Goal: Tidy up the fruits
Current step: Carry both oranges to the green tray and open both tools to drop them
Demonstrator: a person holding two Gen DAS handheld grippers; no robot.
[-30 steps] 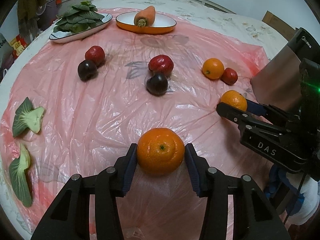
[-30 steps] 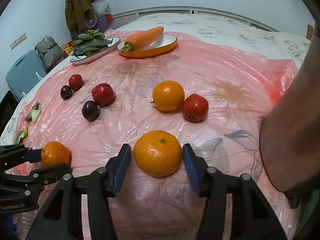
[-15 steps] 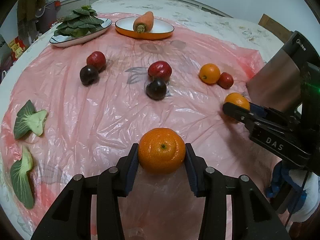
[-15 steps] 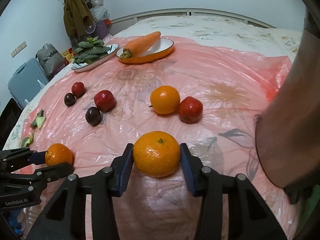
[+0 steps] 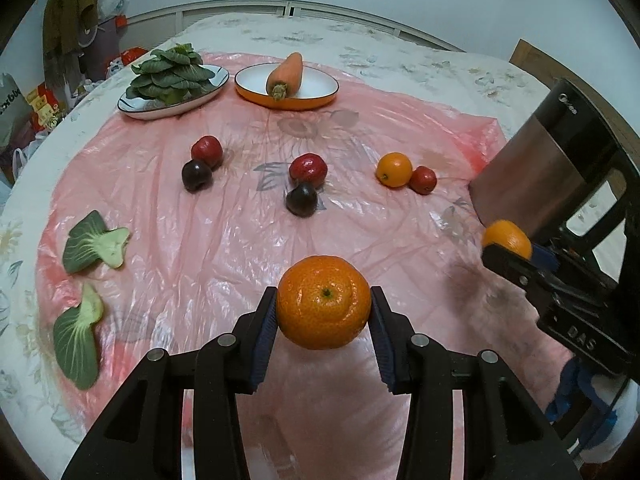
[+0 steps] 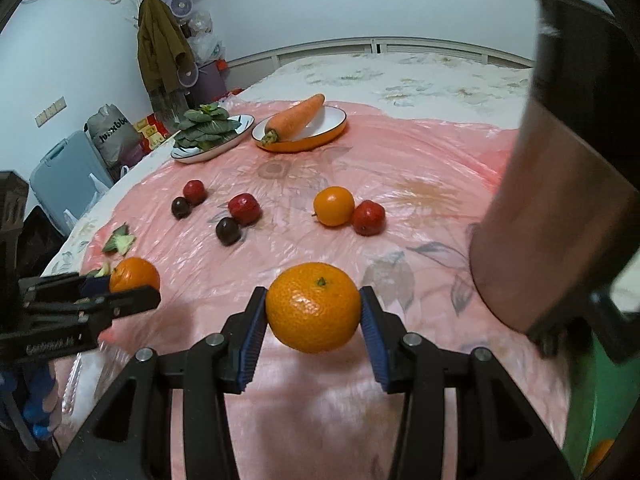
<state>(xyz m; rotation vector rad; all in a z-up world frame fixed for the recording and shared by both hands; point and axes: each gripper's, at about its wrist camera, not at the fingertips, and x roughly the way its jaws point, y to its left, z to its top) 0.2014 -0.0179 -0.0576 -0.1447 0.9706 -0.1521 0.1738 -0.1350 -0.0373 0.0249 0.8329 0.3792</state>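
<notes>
My left gripper (image 5: 323, 312) is shut on an orange (image 5: 323, 307) and holds it above the pink plastic sheet (image 5: 224, 240). My right gripper (image 6: 313, 312) is shut on a second orange (image 6: 313, 307), also lifted; it shows at the right of the left wrist view (image 5: 507, 239). On the sheet lie a third orange (image 5: 394, 169) beside a red fruit (image 5: 423, 179), a red fruit (image 5: 308, 168) with a dark plum (image 5: 301, 199), and another red fruit (image 5: 207, 151) with a dark plum (image 5: 196, 175).
At the back stand a plate of greens (image 5: 173, 80) and an orange-rimmed plate (image 5: 320, 92) holding a carrot (image 5: 285, 76). Two loose green leaves (image 5: 96, 242) lie at the left. A tall metallic appliance (image 5: 548, 168) stands at the right edge.
Both grippers have risen with their oranges, so the sheet and fruits look farther away. The right gripper closed fully onto its orange.
</notes>
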